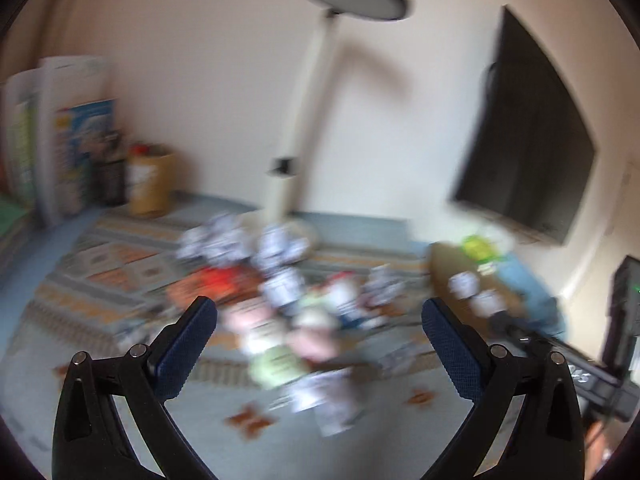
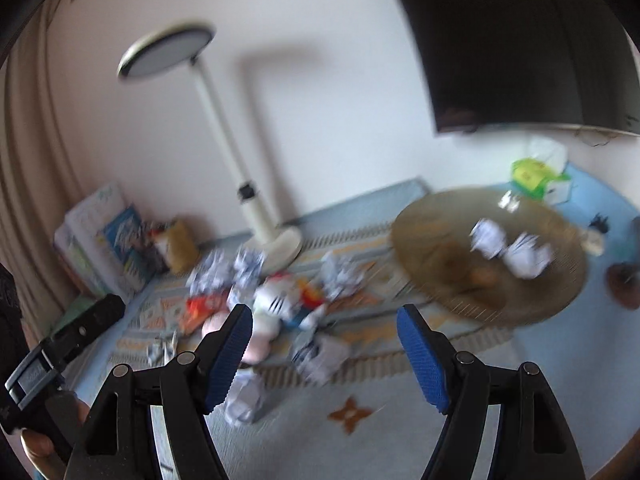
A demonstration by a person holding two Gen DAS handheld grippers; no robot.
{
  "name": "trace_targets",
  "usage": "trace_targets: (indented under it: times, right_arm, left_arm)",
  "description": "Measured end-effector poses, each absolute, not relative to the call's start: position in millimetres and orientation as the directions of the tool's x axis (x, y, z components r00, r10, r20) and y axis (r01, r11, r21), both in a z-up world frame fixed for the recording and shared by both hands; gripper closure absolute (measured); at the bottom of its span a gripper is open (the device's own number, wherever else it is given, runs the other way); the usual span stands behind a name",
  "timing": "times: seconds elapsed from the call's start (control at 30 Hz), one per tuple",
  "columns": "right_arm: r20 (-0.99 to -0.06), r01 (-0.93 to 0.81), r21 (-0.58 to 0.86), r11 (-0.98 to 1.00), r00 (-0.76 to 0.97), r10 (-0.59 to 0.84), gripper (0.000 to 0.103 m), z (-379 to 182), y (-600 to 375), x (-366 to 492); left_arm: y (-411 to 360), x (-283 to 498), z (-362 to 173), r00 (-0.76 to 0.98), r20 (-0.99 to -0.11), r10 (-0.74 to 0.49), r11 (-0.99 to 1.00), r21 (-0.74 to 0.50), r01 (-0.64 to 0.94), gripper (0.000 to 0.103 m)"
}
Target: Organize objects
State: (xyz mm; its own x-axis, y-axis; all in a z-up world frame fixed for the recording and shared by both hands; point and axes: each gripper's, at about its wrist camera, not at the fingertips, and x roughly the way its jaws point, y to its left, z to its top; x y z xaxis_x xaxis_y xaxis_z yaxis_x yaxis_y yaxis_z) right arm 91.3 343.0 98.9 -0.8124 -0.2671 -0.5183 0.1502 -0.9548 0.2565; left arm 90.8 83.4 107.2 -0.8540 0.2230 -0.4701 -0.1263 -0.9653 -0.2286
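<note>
Left gripper [image 1: 319, 316]: jaws wide apart, nothing between the blue pads, held above the floor. Right gripper [image 2: 325, 322]: same, spread wide and empty. Both views are motion-blurred, so fine detail is unreliable.

Task objects: a pile of toys and paper wads [image 1: 280, 304] sits on the patterned rug [image 1: 100, 272], dead ahead at 12 o'clock from the left gripper, partly framed between its fingers. Mix of pink, pale green and orange-red soft items plus crumpled white-and-blue paper balls; individual pieces can't be separated in the blur. In the right wrist view the same pile [image 2: 272, 304] lies at roughly 11 o'clock off the right gripper, with a white cat plush [image 2: 276, 300] in the middle and a loose paper wad [image 2: 244, 398] just beside the left pad.

Round woven tray [image 2: 440, 248] at 1 o'clock in the right view, resting on the rug edge and blue mat, carrying two crumpled paper balls [image 2: 508, 246]. Same tray [image 1: 444, 264] shows at 2 o'clock in the left view.

Outward: green tissue box [image 2: 536, 176] behind the tray near the wall. White floor lamp [image 2: 228, 132] stands at 11 o'clock, base touching the rug's far edge. Brown container [image 1: 152, 180] and stacked white packages [image 1: 68, 136] in the left corner at 10 o'clock. Dark wall-mounted TV [image 1: 528, 152] at 2 o'clock. Other gripper's body [image 2: 60, 344] is visible at 9 o'clock in the right view.
</note>
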Motion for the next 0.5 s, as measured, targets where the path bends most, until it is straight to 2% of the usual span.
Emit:
trace_targets:
  times: [0.03, 0.1, 0.17, 0.3, 0.4, 0.5]
  right_arm:
    - [-0.532, 0.156, 0.242, -0.958, -0.804, -0.265, 0.03, 83, 329, 88]
    - [-0.573, 0.162, 0.223, -0.961, -0.776, -0.264, 0.03, 57, 310, 80]
    - [-0.594, 0.169, 0.221, -0.96, -0.757, -0.27, 0.03, 42, 299, 75]
    - [-0.624, 0.137, 0.131, -0.982, -0.758, -0.189, 0.028, 33, 287, 67]
    - [-0.637, 0.14, 0.119, -0.983, -0.748, -0.184, 0.018, 29, 286, 67]
    - [-0.65, 0.152, 0.116, -0.982, -0.735, -0.191, 0.018, 29, 285, 68]
  left_arm:
    - [73, 89, 89, -0.841, -0.517, 0.157, -0.981, -0.183, -0.071, 0.001]
    - [54, 87, 59, -0.81, -0.569, 0.144, -0.981, -0.188, -0.043, 0.001]
    - [45, 89, 42, -0.803, -0.579, 0.141, -0.977, -0.212, -0.018, 0.001]
    - [40, 89, 33, -0.806, -0.574, 0.147, -0.971, -0.24, -0.007, 0.001]
    - [51, 85, 29, -0.795, -0.597, 0.105, -0.984, -0.179, 0.004, 0.001]
    - [68, 83, 26, -0.777, -0.621, 0.104, -0.992, -0.117, -0.039, 0.001]
